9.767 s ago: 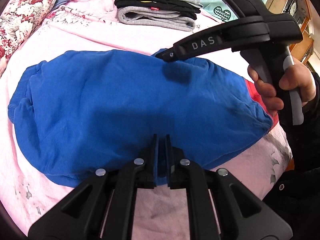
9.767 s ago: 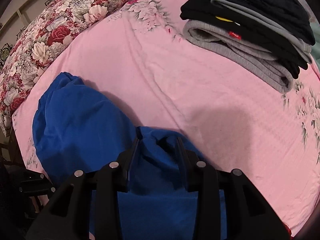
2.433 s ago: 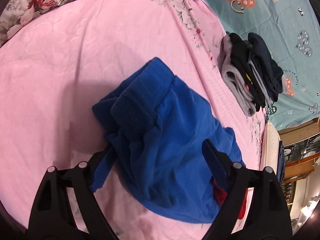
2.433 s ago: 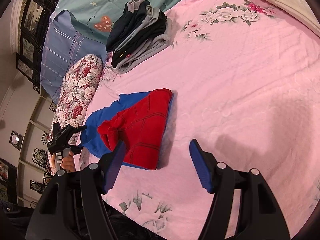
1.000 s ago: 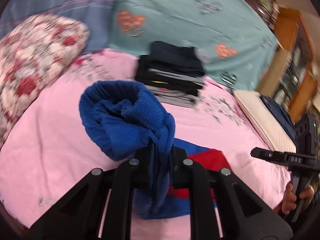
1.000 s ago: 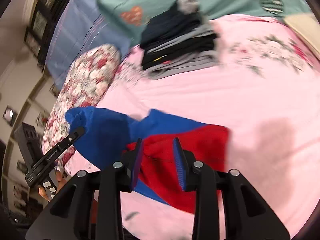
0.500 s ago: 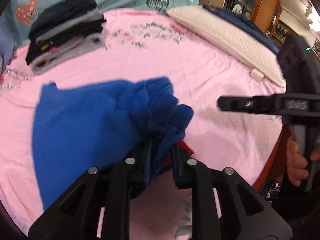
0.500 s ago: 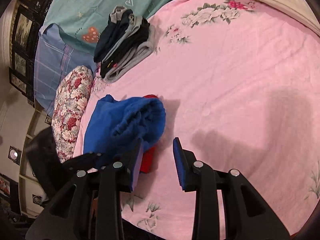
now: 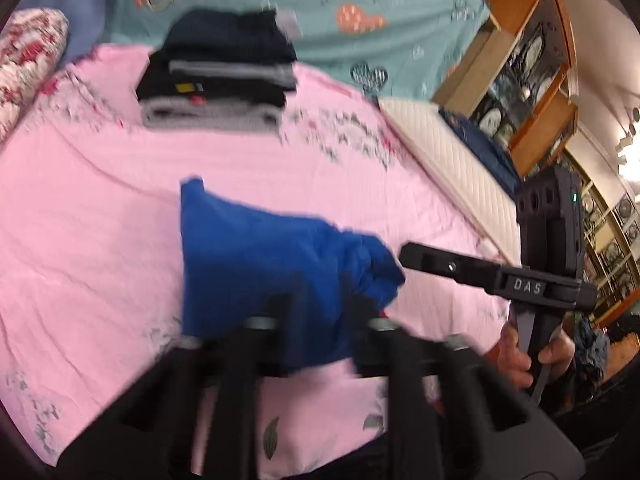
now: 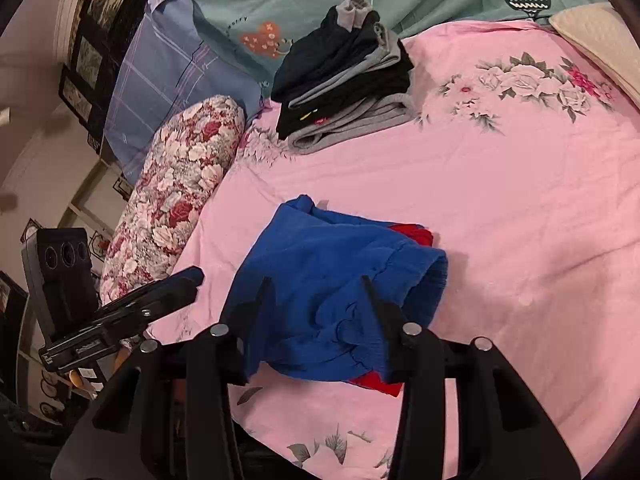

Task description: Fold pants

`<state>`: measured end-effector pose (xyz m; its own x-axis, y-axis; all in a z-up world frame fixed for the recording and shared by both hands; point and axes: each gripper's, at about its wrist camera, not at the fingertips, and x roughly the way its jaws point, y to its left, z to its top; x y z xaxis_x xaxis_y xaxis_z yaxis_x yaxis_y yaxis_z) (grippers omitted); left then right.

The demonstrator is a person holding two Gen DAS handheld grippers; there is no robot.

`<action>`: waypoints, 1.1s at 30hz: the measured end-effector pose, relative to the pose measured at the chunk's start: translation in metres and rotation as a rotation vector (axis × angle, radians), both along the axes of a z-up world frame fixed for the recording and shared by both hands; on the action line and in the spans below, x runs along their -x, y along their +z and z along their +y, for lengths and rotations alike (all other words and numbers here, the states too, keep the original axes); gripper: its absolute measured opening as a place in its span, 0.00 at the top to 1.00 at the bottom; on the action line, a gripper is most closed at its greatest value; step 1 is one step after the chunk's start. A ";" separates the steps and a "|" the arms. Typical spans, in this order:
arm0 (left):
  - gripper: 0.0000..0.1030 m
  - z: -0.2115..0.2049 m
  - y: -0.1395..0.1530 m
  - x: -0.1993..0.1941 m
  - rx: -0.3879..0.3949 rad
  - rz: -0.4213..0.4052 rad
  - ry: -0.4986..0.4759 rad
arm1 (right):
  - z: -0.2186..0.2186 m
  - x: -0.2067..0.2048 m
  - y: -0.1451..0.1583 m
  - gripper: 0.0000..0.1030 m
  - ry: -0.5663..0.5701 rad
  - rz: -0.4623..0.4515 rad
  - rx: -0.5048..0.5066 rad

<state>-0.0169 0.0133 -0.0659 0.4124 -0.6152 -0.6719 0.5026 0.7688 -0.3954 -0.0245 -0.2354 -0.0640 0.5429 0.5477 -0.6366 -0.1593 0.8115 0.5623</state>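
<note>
Pink quilted bedspread (image 10: 500, 200), printed with grey-green and rose flower sprays, covers the bed and carries everything in view. Blue pants (image 10: 320, 280) lie folded near the bed's front edge, a red part (image 10: 416, 234) showing under their far side and again at the near corner; the ribbed waistband faces right in the right wrist view. Left gripper (image 9: 320, 312), blurred in its own view, has fingers that look drawn apart with blue cloth between them, though the reading is of clenched fingers; in the right wrist view it appears as one dark bar beside the pants, so a grasp cannot be confirmed. Right gripper (image 10: 316, 300) hovers over the pants with its fingers parted and opening, the cloth seen between them but not pressed. Stacked folded clothes (image 10: 344, 80), black, navy and grey, sit well apart at the far side. A red-and-white floral bolster (image 10: 172, 200) lies along the left edge, a blue checked pillow (image 10: 168, 76) behind it, a teal heart-print sheet (image 9: 320, 12) at the head, a cream quilted pad (image 9: 452, 168) at the right edge. Wooden glass-fronted cabinets (image 9: 528, 72) and framed pictures (image 10: 92, 52) line the walls.
</note>
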 end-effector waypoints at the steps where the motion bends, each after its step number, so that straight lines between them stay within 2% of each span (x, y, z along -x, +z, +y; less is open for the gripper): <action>1: 0.98 -0.005 -0.008 0.000 -0.010 0.007 -0.008 | 0.005 -0.002 -0.006 0.64 0.016 0.021 0.004; 3: 0.98 -0.013 -0.028 -0.003 -0.048 0.023 -0.007 | 0.010 -0.004 -0.022 0.65 0.008 0.072 0.039; 5: 0.98 -0.012 -0.053 -0.014 -0.084 0.082 0.023 | 0.010 -0.005 -0.039 0.65 -0.026 0.128 0.110; 7: 0.98 -0.004 -0.083 -0.028 -0.058 0.183 0.041 | 0.011 -0.002 -0.051 0.67 -0.037 0.161 0.162; 8: 0.98 0.000 -0.088 -0.031 -0.033 0.202 0.046 | 0.013 0.000 -0.050 0.67 -0.031 0.152 0.176; 10: 0.98 0.007 -0.087 -0.031 -0.004 0.209 0.047 | 0.020 -0.002 -0.038 0.66 -0.012 0.156 0.212; 14: 0.98 0.017 -0.076 -0.025 -0.004 0.191 0.070 | 0.041 -0.026 0.005 0.64 0.075 0.067 0.213; 16: 0.98 0.023 -0.069 -0.021 -0.004 0.178 0.090 | 0.061 -0.051 0.021 0.63 0.148 0.032 0.215; 17: 0.98 0.024 -0.064 -0.019 -0.005 0.172 0.100 | 0.072 -0.068 0.021 0.63 0.181 0.054 0.209; 20: 0.98 0.027 -0.056 -0.017 -0.035 0.151 0.127 | 0.104 -0.114 0.003 0.63 0.259 0.149 0.203; 22: 0.98 0.026 -0.055 -0.016 -0.047 0.148 0.130 | 0.130 -0.135 -0.010 0.63 0.288 0.181 0.277; 27: 0.98 0.025 -0.062 -0.016 -0.086 0.167 0.137 | 0.166 -0.172 -0.066 0.63 0.228 0.283 0.469; 29: 0.98 0.023 -0.065 -0.018 -0.111 0.169 0.146 | 0.170 -0.182 -0.089 0.59 0.213 0.313 0.462; 33: 0.98 0.026 -0.065 -0.018 -0.085 0.189 0.141 | 0.182 -0.179 -0.079 0.55 0.219 0.279 0.514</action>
